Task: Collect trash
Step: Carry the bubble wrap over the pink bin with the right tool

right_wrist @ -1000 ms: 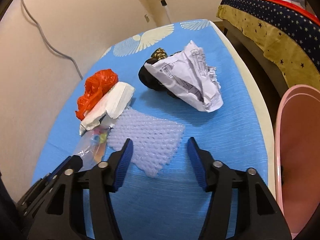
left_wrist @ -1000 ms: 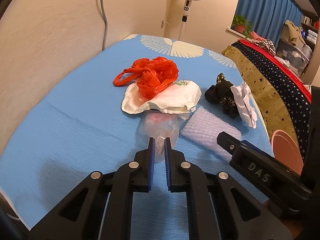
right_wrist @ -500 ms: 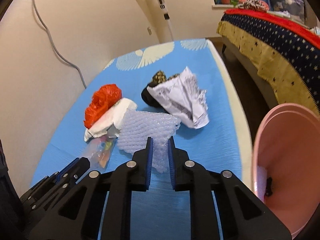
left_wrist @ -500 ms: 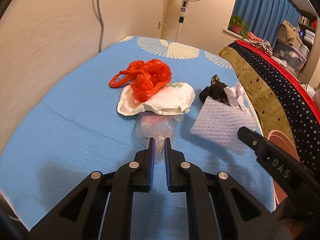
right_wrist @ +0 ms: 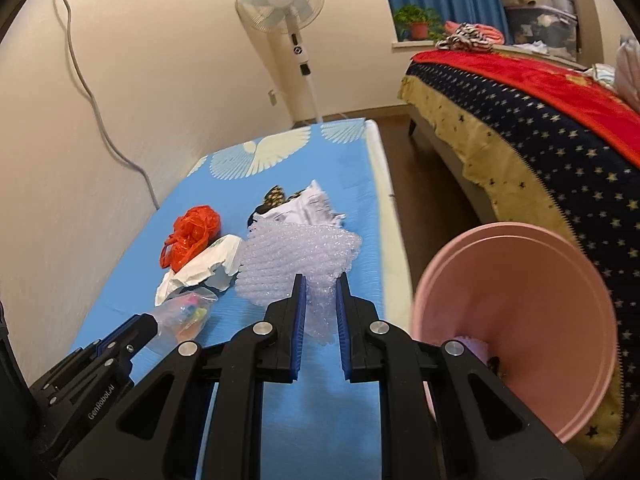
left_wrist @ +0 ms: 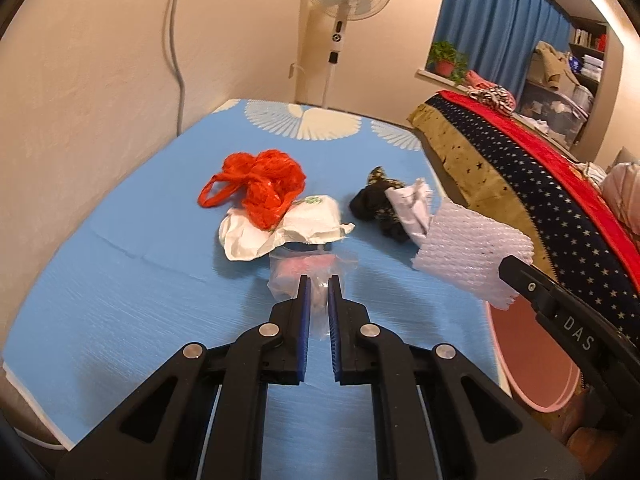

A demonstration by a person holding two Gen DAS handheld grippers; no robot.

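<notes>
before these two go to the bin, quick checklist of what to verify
1. Right gripper clamped on the bubble wrap: ok.
2. Bubble wrap lifted off the blue table: ok, seen hanging in the left wrist view.
3. Left gripper clamped on the clear plastic bag: ok.
4. Clear bag free of the white bag lying over its far end: cannot tell.
5. Pink bin mouth open beside the table: ok.
6. Room left in the bin: ok, only small bits at the bottom.

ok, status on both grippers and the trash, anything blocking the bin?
Left gripper shut on clear plastic bag. Right gripper shut on foam sheet, lifted beside pink bin. Bin mouth unobstructed.
</notes>
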